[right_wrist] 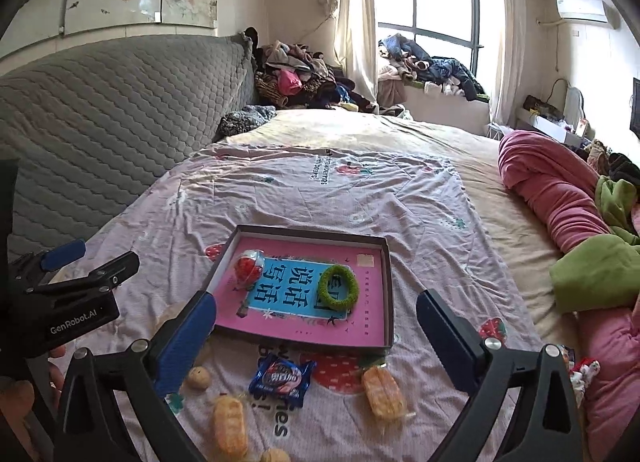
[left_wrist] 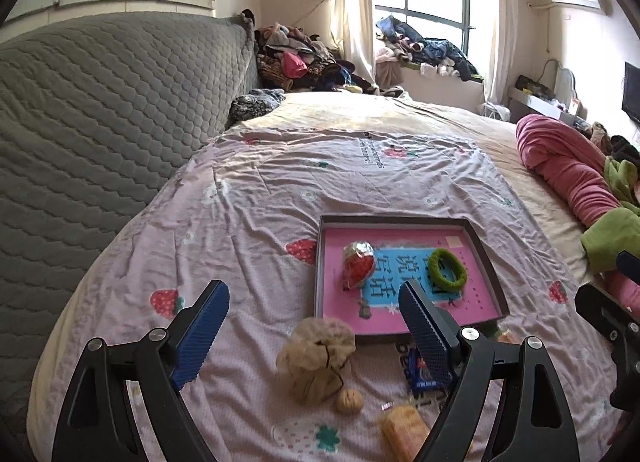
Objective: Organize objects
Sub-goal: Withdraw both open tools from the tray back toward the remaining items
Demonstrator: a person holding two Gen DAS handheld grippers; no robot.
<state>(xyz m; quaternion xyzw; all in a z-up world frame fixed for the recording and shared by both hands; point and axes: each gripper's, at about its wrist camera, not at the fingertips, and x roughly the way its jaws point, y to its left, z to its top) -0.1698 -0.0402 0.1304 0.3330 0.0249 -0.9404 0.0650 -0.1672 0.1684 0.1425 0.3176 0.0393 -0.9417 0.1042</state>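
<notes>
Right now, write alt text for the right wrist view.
A shallow pink-lined box tray on a strawberry-print bedsheet holds a red foil-wrapped sweet and a green hair tie. The open, empty right tongs frame it, with a blue biscuit packet and wrapped cakes on the sheet nearer the camera.

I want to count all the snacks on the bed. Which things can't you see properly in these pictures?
- Blue crinkly snack packet: left wrist view, mostly hidden behind that gripper's finger.
- Orange wrapped cake: left wrist view, cut off by the bottom edge.
- Small round tan nut: right wrist view, cut off by the bottom edge.
- Red and white patterned item: right wrist view, partly behind the gripper's finger, too small to identify.
</notes>
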